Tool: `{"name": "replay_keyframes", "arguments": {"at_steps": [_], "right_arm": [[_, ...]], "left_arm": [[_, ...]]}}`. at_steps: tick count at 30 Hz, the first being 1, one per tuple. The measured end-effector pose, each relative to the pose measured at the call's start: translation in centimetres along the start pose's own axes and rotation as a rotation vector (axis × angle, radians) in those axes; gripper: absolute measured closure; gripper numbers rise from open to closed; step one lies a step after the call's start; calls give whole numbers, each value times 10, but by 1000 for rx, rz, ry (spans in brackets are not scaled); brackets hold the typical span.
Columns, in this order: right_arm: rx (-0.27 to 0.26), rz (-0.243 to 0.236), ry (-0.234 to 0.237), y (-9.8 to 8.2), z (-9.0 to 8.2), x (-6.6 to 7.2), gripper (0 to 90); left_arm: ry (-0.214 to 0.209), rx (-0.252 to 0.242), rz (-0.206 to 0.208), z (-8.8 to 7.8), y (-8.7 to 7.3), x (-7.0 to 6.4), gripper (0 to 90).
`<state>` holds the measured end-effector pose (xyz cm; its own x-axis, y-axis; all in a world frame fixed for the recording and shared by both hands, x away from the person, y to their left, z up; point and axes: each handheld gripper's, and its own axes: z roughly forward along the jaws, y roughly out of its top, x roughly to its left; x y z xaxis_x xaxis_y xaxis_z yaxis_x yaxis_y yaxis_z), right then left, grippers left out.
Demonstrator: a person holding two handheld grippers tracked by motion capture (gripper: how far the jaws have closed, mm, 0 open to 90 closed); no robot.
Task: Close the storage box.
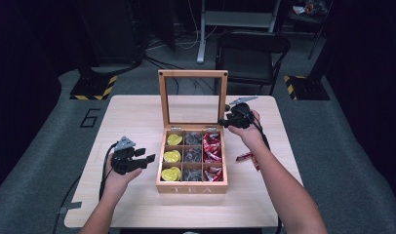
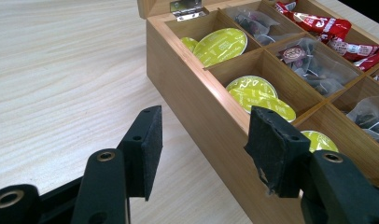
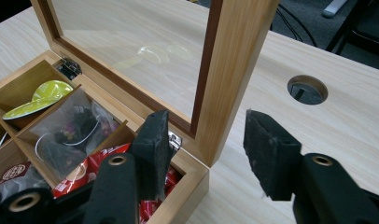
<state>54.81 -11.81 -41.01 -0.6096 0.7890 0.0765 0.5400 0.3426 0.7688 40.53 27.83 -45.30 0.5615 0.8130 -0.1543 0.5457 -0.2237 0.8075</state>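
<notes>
A wooden tea box (image 1: 191,187) stands in the middle of the table with its glass lid (image 1: 192,74) upright. Its left column holds yellow-green capsules (image 1: 171,156), the middle column clear tea bags (image 1: 192,155), and the right column red packets (image 1: 212,146). My left gripper (image 1: 145,156) hovers just left of the box, open and empty; the box's left wall (image 2: 211,116) lies ahead between its jaws (image 2: 201,135). My right gripper (image 1: 224,122) is at the lid's right edge. It is open (image 3: 206,135), its jaws on either side of the lid's frame post (image 3: 229,70) without touching it.
A loose red packet (image 1: 246,157) lies on the table right of the box, under my right forearm. There is a round cable hole (image 3: 307,88) in the tabletop beyond the lid. A black folding chair (image 1: 252,48) stands behind the table.
</notes>
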Motion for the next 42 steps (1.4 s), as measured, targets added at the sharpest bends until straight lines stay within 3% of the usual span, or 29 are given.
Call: {"name": "replay_keyframes", "arguments": {"at_steps": [16, 33, 42], "right_arm": [[-11, -11, -11, 10, 14, -5, 586], [-35, -40, -47, 12, 9, -1, 638], [-60, -3, -32, 8, 7, -1, 647]], "left_arm": [[-8, -7, -3, 0, 0, 1, 463], [-7, -7, -7, 1, 1, 2, 463], [-8, -17, -7, 0, 5, 5, 465]]}}
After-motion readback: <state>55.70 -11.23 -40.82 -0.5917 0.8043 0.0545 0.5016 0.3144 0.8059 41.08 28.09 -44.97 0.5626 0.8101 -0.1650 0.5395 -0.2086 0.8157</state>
